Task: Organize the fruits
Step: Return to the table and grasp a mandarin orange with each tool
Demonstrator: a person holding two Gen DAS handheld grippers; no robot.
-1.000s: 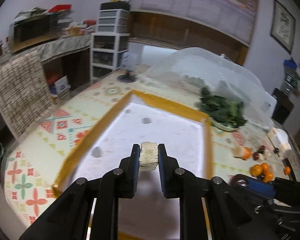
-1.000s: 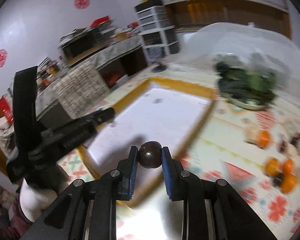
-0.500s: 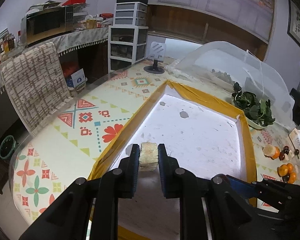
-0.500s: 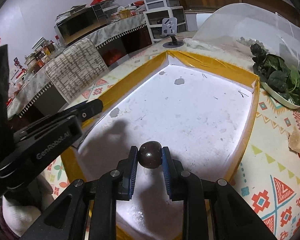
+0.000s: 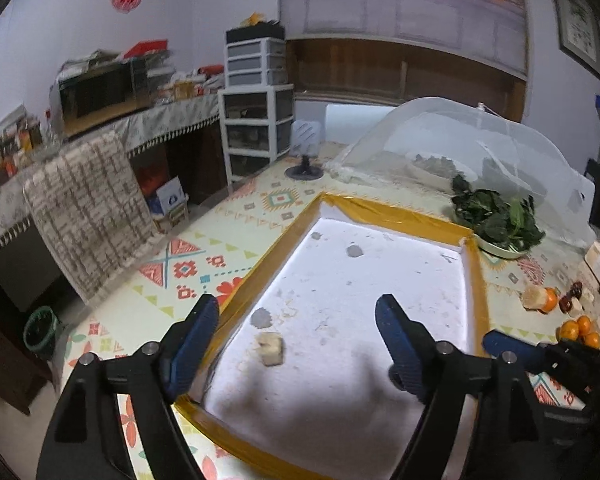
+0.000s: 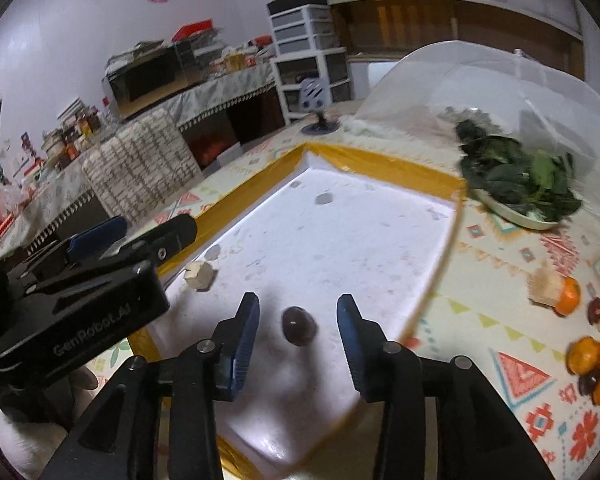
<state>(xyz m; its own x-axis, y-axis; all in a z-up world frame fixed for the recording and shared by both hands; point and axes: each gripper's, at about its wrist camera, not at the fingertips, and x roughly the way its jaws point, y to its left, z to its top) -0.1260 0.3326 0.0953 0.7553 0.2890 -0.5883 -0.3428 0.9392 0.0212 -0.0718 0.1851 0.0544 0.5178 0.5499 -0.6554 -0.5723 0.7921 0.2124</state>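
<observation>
In the left wrist view the left gripper (image 5: 296,328) fills the lower part of the frame, its blue-padded jaws spread wide and opening, with nothing pressed between them. A pale beige fruit chunk (image 5: 271,349) lies free on the floor of the white tray (image 5: 380,272), in the lower middle of the frame, nearer the left pad than the right and touching neither. The tray has a yellow taped rim and sits on a patterned tablecloth (image 5: 204,264). At the lower right edge part of the right gripper (image 5: 512,354) reaches in over the tray's rim. At right centre a plate of leafy greens (image 5: 496,220) stands just beside the tray's far right corner, with a white mesh food cover (image 5: 460,148) behind it. At the far right edge lies a loose group of tangerines (image 5: 580,330) and small dark fruits (image 5: 571,298)

In the right wrist view the right gripper (image 6: 298,324) sits low in the centre, jaws parted and opening. A dark round fruit (image 6: 299,325) rests on the tray (image 6: 360,232) between the pads, apart from both. The beige chunk (image 6: 199,275) lies to the left of centre, close to the tray's left rim, just past the black body of the left gripper (image 6: 140,236) that crosses the left side. The greens (image 6: 520,176) are at the upper right, the tangerines (image 6: 594,362) at the lower right edge
</observation>
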